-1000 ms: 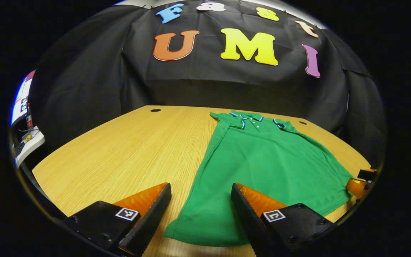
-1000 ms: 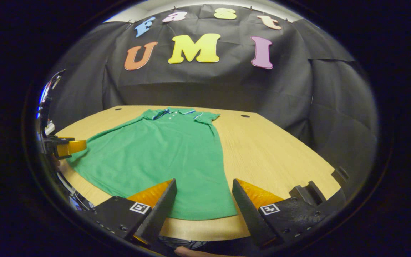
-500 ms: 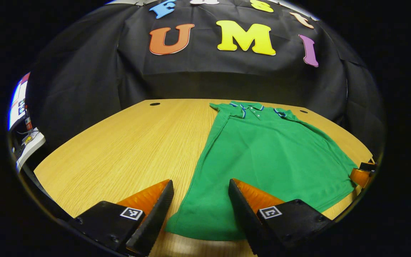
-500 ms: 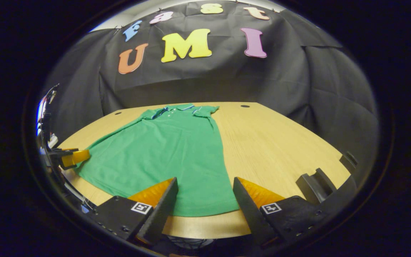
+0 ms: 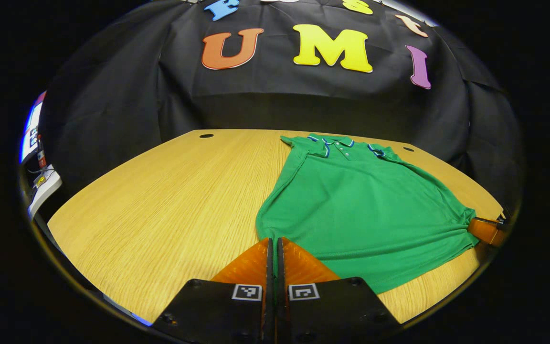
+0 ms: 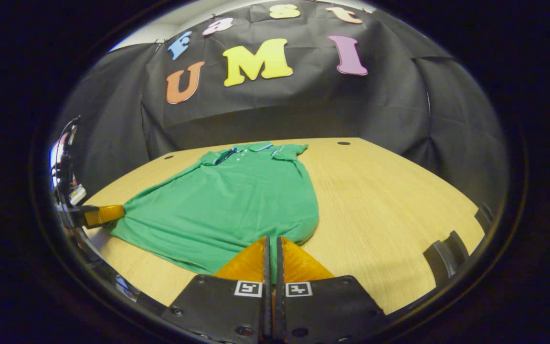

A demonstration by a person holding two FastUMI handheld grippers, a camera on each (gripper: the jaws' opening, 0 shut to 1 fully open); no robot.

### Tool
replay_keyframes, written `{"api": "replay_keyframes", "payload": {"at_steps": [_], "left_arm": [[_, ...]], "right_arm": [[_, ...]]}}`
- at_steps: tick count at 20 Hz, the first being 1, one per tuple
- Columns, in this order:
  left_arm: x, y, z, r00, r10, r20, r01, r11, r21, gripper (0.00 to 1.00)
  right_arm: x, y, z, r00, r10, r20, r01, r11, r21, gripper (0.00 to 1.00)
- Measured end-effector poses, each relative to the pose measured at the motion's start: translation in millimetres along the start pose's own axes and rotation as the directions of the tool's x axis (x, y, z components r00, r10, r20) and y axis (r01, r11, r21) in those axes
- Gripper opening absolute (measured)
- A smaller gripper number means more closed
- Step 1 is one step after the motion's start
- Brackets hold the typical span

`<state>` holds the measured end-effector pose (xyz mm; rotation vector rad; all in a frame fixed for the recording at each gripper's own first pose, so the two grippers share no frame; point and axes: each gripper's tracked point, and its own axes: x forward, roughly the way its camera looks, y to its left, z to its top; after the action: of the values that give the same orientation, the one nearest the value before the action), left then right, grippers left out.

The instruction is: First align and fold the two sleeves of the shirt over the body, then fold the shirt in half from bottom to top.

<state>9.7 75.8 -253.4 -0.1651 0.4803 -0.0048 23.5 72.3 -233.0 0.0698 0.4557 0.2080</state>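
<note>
Pinching bottom hem corners: left gripper (image 5: pixel 273 246) and right gripper (image 6: pixel 271 243) both clamp shirt (image 5: pixel 356 200); collar (image 5: pixel 334 142) lies frame-top, straight ahead.

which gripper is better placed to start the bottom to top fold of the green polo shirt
Neither has the edge. The left gripper and right gripper are each shut on a bottom corner of the green polo shirt, sleeves already folded in, so both should probably lift together toward the collar.

The left hand-held gripper (image 5: pixel 273 241) has its fingers pressed together at 6 o'clock in the left gripper view. The right hand-held gripper (image 6: pixel 272 239) is likewise clamped at 6 o'clock in the right gripper view.
</note>
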Motion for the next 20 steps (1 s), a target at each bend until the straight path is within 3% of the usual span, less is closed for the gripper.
{"api": "replay_keyframes", "payload": {"at_steps": [3, 9, 13, 20], "left_arm": [[-7.3, -10.2, 3.3, 0.999, -0.038, 0.006, 0.039, 0.998, -0.039, 0.08], [-34.7, -23.1, 27.6, 0.995, -0.048, 0.088, 0.044, 0.997, 0.056, 0.07], [-53.3, -37.8, 40.6, 0.986, -0.07, 0.15, 0.053, 0.992, 0.115, 0.07], [-49.8, -37.8, 57.3, 0.983, -0.061, 0.171, 0.046, 0.995, 0.085, 0.07]], "right_arm": [[-6.5, 1.9, 2.3, 1.0, 0.002, 0.015, -0.002, 1.0, -0.017, 0.01], [-42.8, 7.1, 33.4, 0.988, 0.019, 0.153, -0.011, 0.999, -0.052, 0.0], [-50.4, 7.3, 32.6, 0.986, 0.022, 0.164, -0.009, 0.997, -0.082, 0.0], [-53.4, 1.8, 60.2, 0.978, 0.019, 0.208, 0.002, 0.995, -0.103, 0.0]]}}
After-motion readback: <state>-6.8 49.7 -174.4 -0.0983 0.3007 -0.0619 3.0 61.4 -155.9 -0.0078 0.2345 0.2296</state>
